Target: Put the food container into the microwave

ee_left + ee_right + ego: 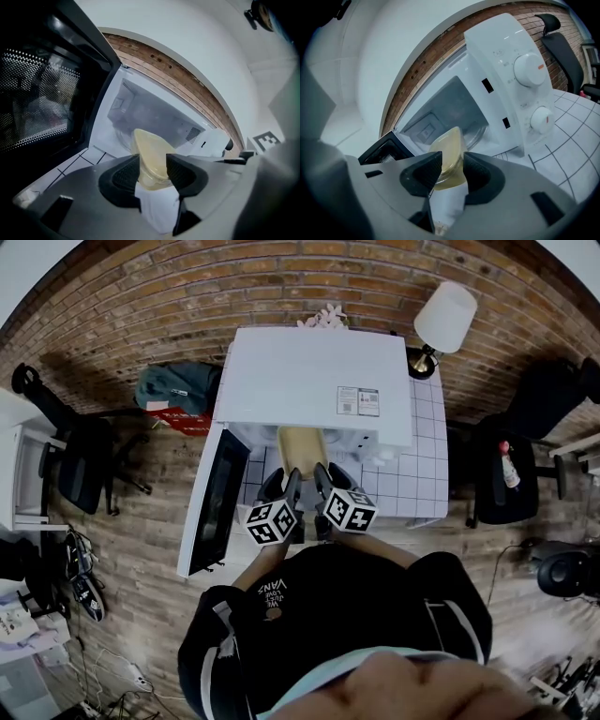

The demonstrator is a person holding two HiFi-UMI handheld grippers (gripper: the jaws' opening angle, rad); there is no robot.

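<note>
Both grippers grip the food container (302, 451): left gripper (153, 171) and right gripper (451, 171) sit side by side, each with its jaws clamped on the container's near edge. Container is held at the mouth of the white microwave (314, 376). Microwave door (216, 502) is swung open at left; the microwave stands on a tiled table (424, 470).

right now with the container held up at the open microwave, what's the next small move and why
Probably ease both grippers forward into the cavity, keeping the container level. The left gripper and right gripper each clamp an edge of the food container. The microwave door stands wide open, and the container's front is only at the opening.
</note>
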